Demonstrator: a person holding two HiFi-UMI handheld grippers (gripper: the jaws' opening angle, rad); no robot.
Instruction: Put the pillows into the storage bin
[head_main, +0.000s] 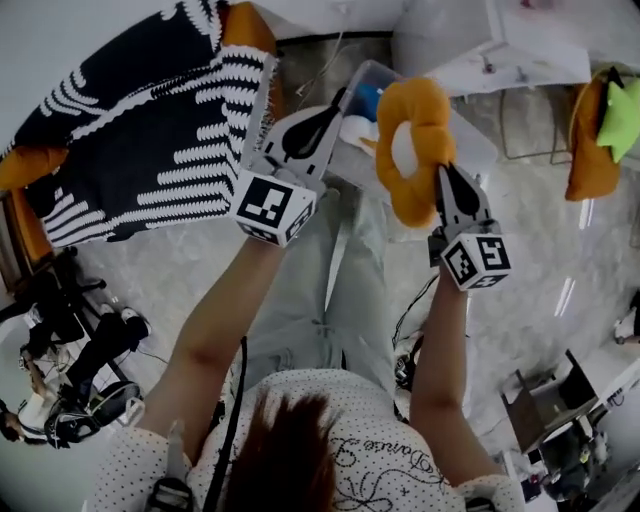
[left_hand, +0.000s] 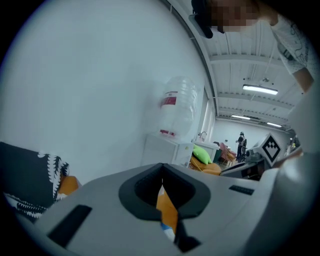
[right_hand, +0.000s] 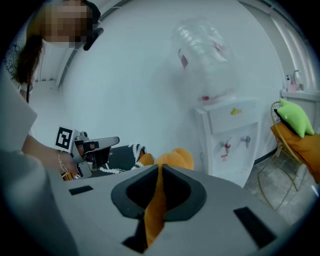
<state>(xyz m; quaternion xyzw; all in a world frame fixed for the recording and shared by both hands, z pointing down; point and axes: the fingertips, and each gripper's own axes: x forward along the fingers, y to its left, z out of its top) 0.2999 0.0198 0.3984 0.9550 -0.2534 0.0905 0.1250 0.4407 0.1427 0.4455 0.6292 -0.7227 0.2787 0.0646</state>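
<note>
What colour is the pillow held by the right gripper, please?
Orange pillow with a white centre; head view.

Left claw (head_main: 336, 104) closed, right claw (head_main: 442, 173) clamped on pillow (head_main: 426, 108).

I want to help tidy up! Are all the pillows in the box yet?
Not yet. Done: nothing I can be sure of; the storage bin shows only something blue inside. In hand: the right gripper pinches the orange flower pillow over the bin, and the left gripper is shut. Left: drop that pillow in, then fetch the green pillow from the chair.
</note>
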